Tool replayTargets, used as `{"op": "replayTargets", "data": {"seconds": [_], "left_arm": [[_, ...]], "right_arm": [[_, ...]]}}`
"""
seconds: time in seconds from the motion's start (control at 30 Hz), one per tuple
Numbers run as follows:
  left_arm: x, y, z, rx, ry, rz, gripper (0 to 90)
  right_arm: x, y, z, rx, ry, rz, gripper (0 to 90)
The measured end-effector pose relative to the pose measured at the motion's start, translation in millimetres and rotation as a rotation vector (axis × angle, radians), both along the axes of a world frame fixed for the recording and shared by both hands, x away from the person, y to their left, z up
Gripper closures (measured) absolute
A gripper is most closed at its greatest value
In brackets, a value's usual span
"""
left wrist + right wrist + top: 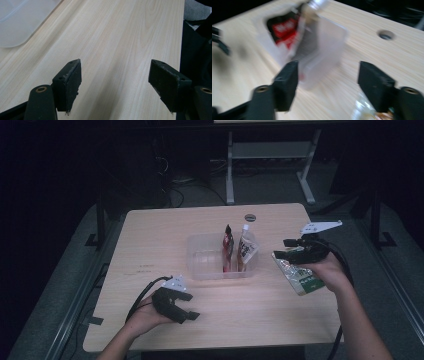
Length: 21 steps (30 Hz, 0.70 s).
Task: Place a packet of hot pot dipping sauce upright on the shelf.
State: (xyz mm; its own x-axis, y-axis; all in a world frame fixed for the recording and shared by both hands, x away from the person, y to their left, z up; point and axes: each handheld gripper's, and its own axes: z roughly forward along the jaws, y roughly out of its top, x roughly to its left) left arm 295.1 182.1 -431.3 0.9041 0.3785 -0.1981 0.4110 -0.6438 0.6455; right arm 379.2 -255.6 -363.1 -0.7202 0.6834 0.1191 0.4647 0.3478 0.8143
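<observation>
We are going for the flat clear-and-green plastic packet (pixel 298 276) lying on the worktop (pixel 150 240) directly under our right claw (pixel 284 248), whose jaws are standing apart, holding nothing. We should be lowering squarely, closing on its near edge, then carrying it to the clear plastic bin (pixel 202 262) beside the claw. The left claw (pixel 186 316) is resting open, empty.

Motion blur smears the right gripper view: the red pouch (pixel 283 31) and the clear tub (pixel 324 50) lose their edges. At five o'clock, a packet (pixel 364 112), perhaps the green one, is cropped.
</observation>
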Motion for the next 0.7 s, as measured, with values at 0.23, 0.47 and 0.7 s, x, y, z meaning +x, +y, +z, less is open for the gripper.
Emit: {"op": "replayTargets", "data": {"seconds": [0.23, 0.47, 0.7], "left_arm": [[-0.1, -0.8, -0.6, 0.001, 0.003, 0.000, 26.2], [0.4, -1.6, -1.1, 0.006, -0.001, -0.008, 26.2], [0.9, -2.1, -2.7, 0.006, 0.008, -0.003, 26.2]], "right_arm": [[11.8, -26.7, -24.6, -0.076, 0.061, -0.140, 66.8], [27.0, -54.7, -52.5, -0.158, 0.093, -0.308, 89.9], [39.1, -80.1, -75.3, -0.187, 0.121, -0.431, 90.0]]}}
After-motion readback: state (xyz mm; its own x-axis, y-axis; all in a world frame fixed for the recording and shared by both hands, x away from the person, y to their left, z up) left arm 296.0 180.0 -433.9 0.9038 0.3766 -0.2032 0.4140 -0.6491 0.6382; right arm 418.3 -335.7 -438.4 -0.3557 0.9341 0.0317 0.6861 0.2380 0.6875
